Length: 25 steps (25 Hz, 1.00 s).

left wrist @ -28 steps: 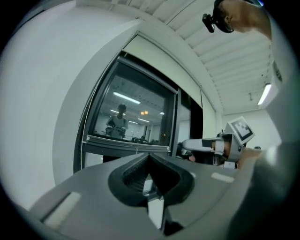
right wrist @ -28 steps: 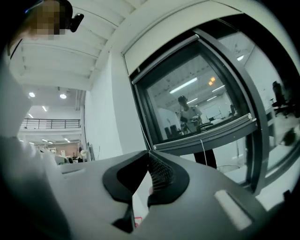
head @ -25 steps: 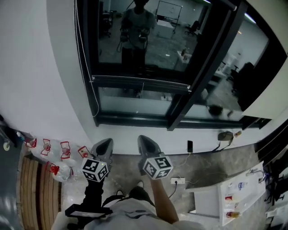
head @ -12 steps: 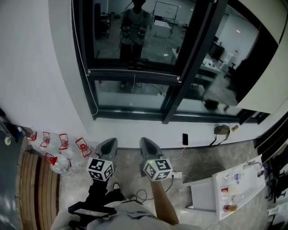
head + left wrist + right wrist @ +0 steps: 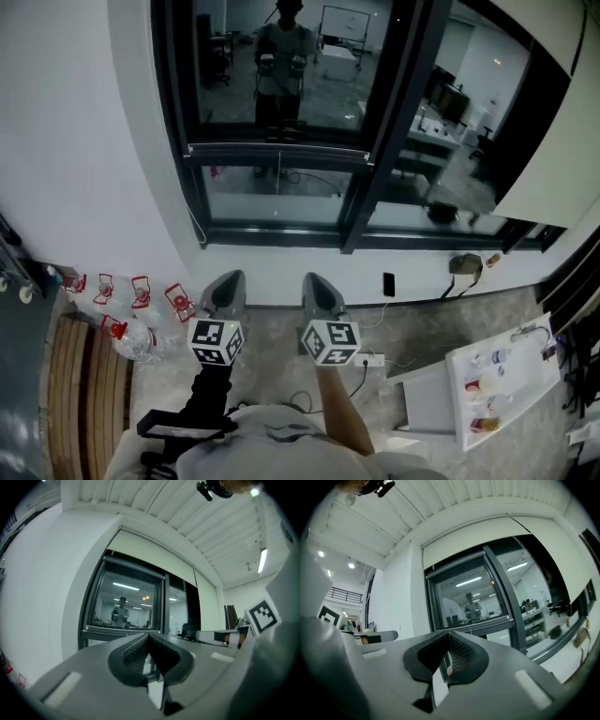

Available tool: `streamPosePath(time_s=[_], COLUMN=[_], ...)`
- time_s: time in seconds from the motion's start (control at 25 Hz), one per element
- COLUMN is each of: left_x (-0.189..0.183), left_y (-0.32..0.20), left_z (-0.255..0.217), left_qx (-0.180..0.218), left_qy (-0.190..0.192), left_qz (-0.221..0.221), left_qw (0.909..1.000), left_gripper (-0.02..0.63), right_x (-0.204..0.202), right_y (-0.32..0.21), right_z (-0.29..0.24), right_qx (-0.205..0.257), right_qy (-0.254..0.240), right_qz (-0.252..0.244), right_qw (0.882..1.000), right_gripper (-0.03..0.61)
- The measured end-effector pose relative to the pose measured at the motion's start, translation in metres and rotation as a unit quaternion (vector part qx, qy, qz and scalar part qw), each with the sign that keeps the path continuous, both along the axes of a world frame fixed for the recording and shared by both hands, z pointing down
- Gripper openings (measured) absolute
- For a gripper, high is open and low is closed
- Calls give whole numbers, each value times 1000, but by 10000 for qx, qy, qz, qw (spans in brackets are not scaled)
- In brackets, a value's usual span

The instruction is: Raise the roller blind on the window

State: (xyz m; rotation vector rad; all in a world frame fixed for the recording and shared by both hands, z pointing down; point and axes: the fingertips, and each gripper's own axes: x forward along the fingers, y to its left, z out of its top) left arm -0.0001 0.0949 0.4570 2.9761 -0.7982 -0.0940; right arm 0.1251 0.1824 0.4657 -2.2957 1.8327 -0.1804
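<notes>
Left of the window (image 5: 281, 122), a thin pull cord (image 5: 198, 228) hangs along the frame. The roller blind (image 5: 487, 536) shows as a pale band across the window's top.

Below the window and well short of it, my left gripper (image 5: 226, 286) and right gripper (image 5: 319, 286) point level at the glass, side by side. Both pairs of jaws are fully closed and hold nothing.

**Risks, as I judge them:**
- The cord is fine and lies close to the frame, so jaws opened late or aimed slightly off would close on air or knock the frame.
- Pulling the wrong strand would lower the blind.

**Obstructions:**
- Water bottles (image 5: 131, 314) with red handles crowd the floor under the window's left corner, beside a slatted bench (image 5: 80, 394).
- A power strip (image 5: 370, 359) with cables lies below the window.
- A white table (image 5: 506, 375) stands to the window's right.
</notes>
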Motion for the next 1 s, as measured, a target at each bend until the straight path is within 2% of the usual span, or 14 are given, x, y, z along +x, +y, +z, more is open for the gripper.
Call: streamPosePath(time_s=[0.2,0.44,1.0], left_x=[-6,-7,-5], left_y=[-16,-22,-30], left_z=[-14,-11,-12], left_qx=[103,68,56], left_qy=[71,106,113], left_qz=[-57,-14,-18], left_qw=[9999,9999,9999], left_gripper=[-2,-2,-2], right_x=[3,-14,-16], right_y=[-9,-26,-37], right_z=[-11,-11,-15], right_qx=[137,92,134], right_qy=[-33,37,50], right_qz=[111,-211,-284], right_qw=[9998,9997,9995], right_gripper=[0,-2,-2])
